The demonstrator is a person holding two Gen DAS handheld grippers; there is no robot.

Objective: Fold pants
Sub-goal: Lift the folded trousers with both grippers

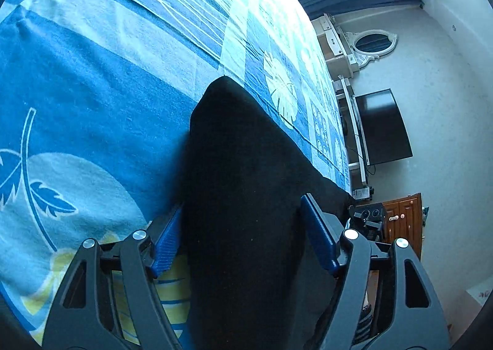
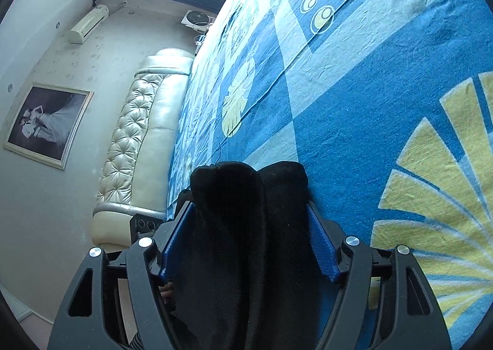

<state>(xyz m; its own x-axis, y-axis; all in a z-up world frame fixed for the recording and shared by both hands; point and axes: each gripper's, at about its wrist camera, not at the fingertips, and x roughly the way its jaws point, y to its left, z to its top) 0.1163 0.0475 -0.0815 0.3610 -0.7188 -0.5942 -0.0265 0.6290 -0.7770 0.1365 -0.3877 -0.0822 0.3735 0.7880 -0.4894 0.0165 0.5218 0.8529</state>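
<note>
The black pants [image 1: 243, 171] lie on a blue patterned bedspread [image 1: 92, 88]. In the left wrist view, my left gripper [image 1: 240, 220] has its blue pads on either side of a wide fold of the black fabric, which fills the gap between them and runs forward to a corner. In the right wrist view, my right gripper [image 2: 249, 226] holds a bunched double layer of the pants [image 2: 249, 195] between its blue pads, just above the bedspread [image 2: 369, 103]. Most of the garment is hidden below both grippers.
The bed edge runs along the right of the left wrist view, with a dark TV [image 1: 385, 125], a white dresser with oval mirror [image 1: 372, 41] and a wooden cabinet [image 1: 403, 220] beyond. The right wrist view shows a tufted cream headboard [image 2: 144, 134] and a framed picture [image 2: 46, 125].
</note>
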